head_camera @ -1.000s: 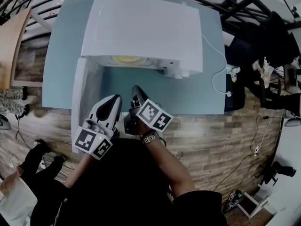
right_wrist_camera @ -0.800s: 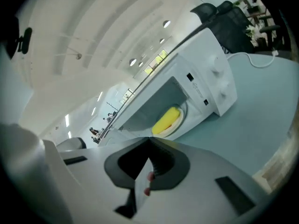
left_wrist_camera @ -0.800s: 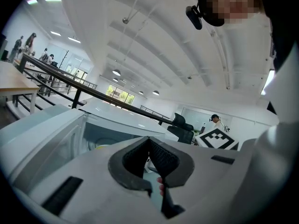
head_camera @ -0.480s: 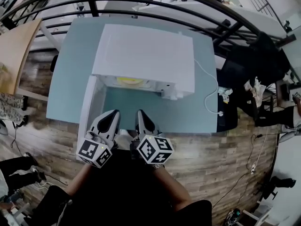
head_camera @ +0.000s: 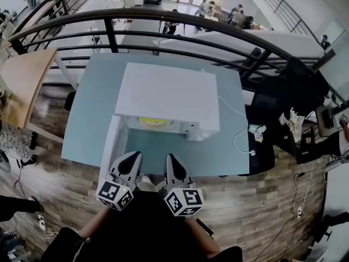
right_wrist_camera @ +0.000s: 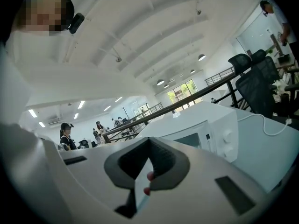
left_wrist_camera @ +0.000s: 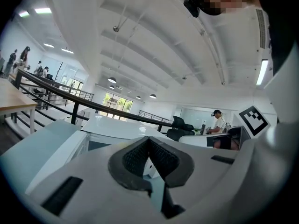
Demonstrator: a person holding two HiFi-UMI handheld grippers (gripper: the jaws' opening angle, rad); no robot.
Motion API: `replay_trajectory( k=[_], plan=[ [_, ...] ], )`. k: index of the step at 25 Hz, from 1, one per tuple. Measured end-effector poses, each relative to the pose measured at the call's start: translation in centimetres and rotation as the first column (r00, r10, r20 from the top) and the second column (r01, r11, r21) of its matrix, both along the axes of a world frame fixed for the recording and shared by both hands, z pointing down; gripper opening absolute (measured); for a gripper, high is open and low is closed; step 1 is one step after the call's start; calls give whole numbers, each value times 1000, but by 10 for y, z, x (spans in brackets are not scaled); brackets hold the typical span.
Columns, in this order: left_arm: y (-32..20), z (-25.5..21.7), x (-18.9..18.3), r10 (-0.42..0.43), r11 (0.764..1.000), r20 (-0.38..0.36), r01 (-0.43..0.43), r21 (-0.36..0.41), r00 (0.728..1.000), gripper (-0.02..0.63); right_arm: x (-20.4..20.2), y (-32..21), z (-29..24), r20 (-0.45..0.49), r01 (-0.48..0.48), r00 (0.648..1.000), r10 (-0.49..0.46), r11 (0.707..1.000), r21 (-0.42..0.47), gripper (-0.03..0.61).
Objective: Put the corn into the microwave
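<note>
Lying inside the open microwave (head_camera: 169,94), corn (head_camera: 153,122), long axis left to right.

Open microwave door (head_camera: 112,146) walling the left, bare table (head_camera: 163,153) before the cavity, white cable (head_camera: 238,125) trailing right

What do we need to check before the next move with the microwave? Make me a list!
1. Corn inside the microwave: ok, probably. Something yellow shows in the opening.
2. Door closed: not ok. It stands open at the left.
3. Left gripper empty: ok. Its fingers are together on nothing.
4. Right gripper empty: ok. Its fingers are together on nothing.
5. Cable out of the door's way: ok. It lies to the right of the microwave.
</note>
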State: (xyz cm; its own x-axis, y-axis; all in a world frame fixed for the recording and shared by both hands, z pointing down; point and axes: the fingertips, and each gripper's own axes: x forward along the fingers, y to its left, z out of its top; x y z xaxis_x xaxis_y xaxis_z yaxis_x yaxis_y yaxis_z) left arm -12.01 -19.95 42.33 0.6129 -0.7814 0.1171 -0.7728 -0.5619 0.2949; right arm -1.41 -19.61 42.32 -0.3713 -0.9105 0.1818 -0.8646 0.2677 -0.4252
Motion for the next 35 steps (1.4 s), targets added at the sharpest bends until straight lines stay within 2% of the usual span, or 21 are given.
replay_trajectory(
  k=[12,20,29,35],
  plan=[
    [-4,-11,3,-9,998,8,8,54,1000,3,16,9,-32,-70,-32,997,42,990,138,9],
    [-6,-10,11,5,999,11,-5,51,1000,3,18,8,-25,-53,-25,998,32,993,118,9],
    [-9,-9,14,16,998,21,-18,60,1000,3,7,6,-25,-73,10,997,0,990,140,9],
    [-6,-8,23,39,998,31,-41,51,999,3,8,5,-21,-60,10,998,-3,993,116,9]
  ],
)
